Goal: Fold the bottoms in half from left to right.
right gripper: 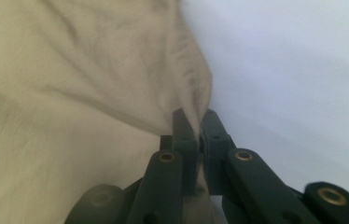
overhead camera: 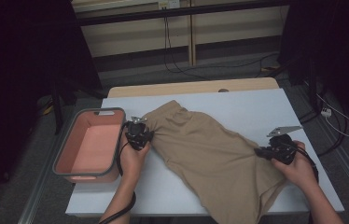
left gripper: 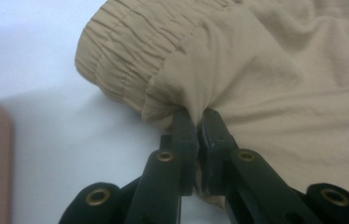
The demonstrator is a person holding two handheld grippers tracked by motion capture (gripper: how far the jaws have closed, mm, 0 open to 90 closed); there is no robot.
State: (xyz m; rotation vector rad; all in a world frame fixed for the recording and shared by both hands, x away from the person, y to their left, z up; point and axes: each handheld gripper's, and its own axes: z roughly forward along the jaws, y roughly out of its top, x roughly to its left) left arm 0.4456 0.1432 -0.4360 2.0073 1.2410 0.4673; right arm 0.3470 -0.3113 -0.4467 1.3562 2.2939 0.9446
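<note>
Tan shorts [overhead camera: 210, 154] with an elastic waistband lie spread across the pale blue table [overhead camera: 247, 105], one leg hanging over the front edge. At the shorts' left edge, just below the waistband [left gripper: 126, 51], my left gripper [overhead camera: 139, 135] is shut on a pinch of the fabric [left gripper: 196, 93]. At the right edge of the shorts my right gripper [overhead camera: 263, 151] is shut on a fold of the cloth [right gripper: 193, 100]. Both hands rest low over the table.
A pink bin with a grey rim [overhead camera: 91, 144] stands at the table's left edge, close beside my left hand. Bare tabletop lies at the back right and front left. Cables run across the floor behind the table.
</note>
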